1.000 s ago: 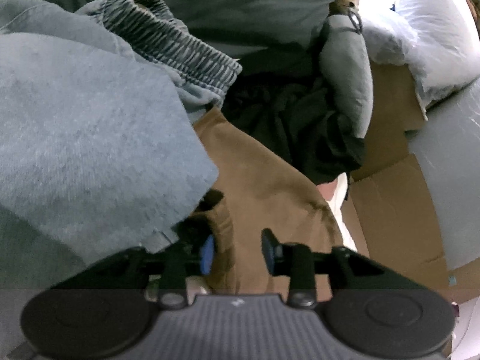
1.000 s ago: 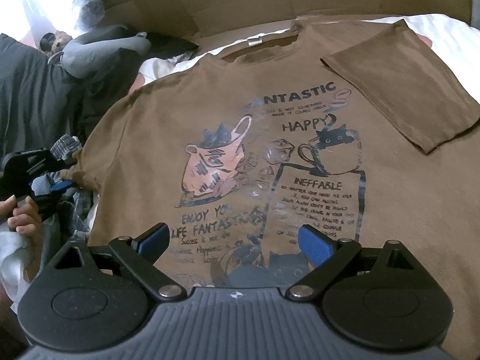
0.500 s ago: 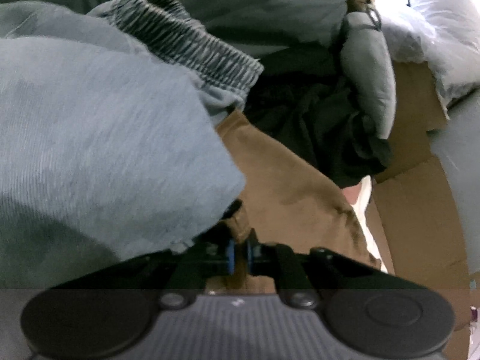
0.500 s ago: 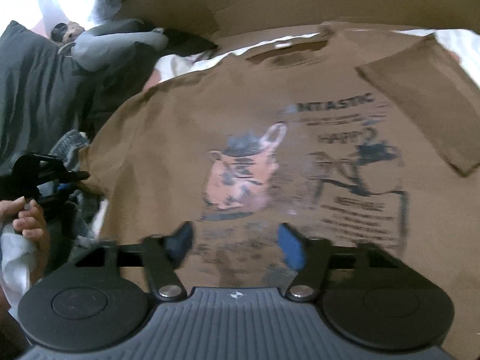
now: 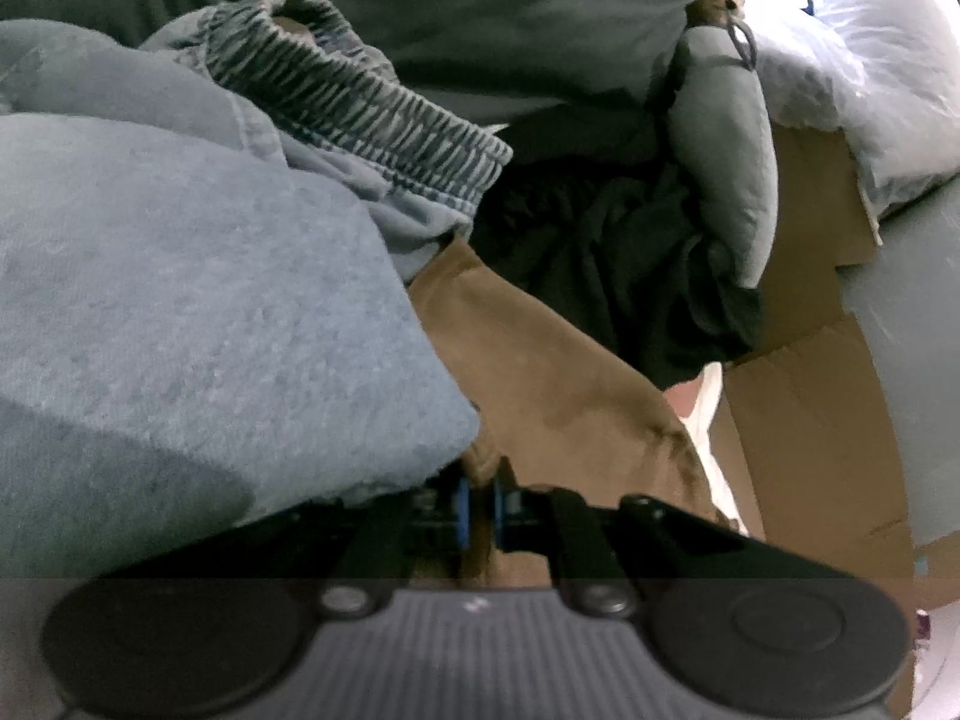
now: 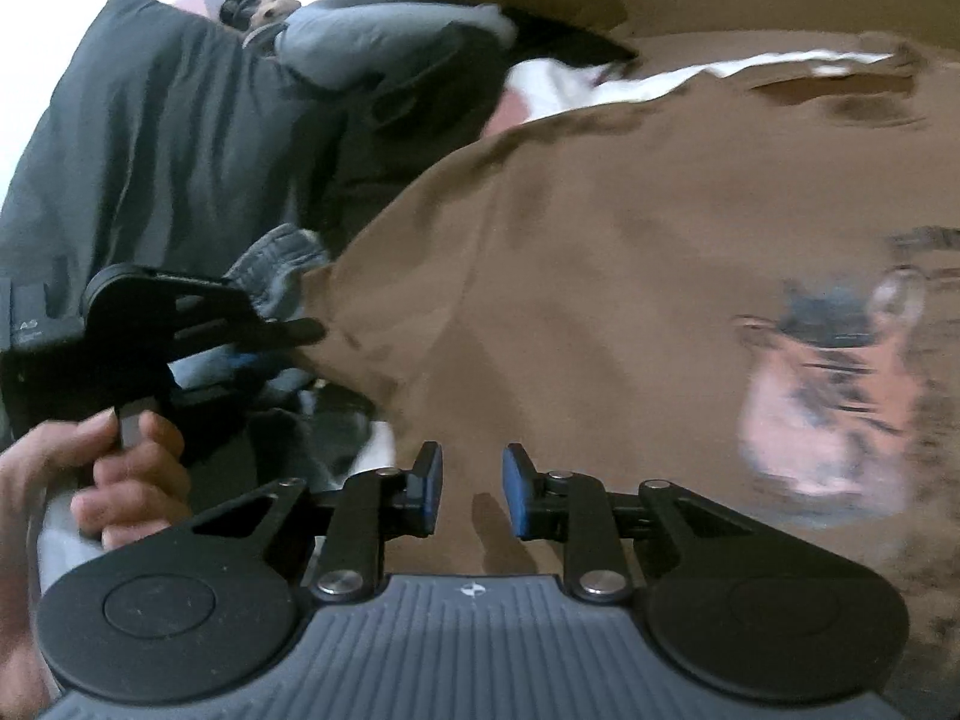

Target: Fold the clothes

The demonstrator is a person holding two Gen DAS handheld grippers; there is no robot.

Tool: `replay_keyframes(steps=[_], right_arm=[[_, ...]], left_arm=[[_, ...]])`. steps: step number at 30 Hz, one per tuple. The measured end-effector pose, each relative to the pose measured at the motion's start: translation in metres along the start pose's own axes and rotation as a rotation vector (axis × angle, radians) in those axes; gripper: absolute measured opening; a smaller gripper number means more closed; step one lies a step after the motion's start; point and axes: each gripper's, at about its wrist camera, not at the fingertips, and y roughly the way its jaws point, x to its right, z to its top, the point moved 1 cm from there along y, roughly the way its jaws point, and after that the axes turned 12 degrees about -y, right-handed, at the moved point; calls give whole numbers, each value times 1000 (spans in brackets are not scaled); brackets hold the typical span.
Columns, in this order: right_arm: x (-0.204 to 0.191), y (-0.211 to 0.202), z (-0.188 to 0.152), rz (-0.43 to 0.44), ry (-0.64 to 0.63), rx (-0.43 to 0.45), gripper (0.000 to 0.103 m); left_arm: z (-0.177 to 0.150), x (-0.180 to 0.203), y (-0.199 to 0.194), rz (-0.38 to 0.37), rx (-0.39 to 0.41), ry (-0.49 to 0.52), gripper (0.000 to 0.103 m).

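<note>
Denim waistband crowding pinched brown shirt

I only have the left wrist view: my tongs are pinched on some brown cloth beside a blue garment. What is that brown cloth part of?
Observer: It is a sleeve of a brown T-shirt that lies spread out, front up.
Operator: Anything on the front?
Observer: Yes, a printed picture, blurred in the right wrist view.
Operator: Where are the right tongs?
Observer: The right tongs are over the shirt's near left part. Their jaws are closing, with a gap between them and no cloth pinched.
Operator: Do my tongs show there?
Observer: Yes. The left tongs grip the sleeve end, and a hand holds their handle.
</note>
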Motion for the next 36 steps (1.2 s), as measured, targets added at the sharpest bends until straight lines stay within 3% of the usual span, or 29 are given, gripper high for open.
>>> replay_keyframes(steps=[3,7,24,36], right_arm=[[-6,17,7,26,6,3,5],[-7,29,12,38,38,1,2],[-6,62,5,49,85,-70,1],[-1,75,1,37,140,-88,6]], left_arm=[[1,-1,-1,-13,-8,2,8],[1,1,-2,-18,-12,31,8],[-6,4,-15,-70,-63,137,7],[-36,22,-9,-156,-216,302,7]])
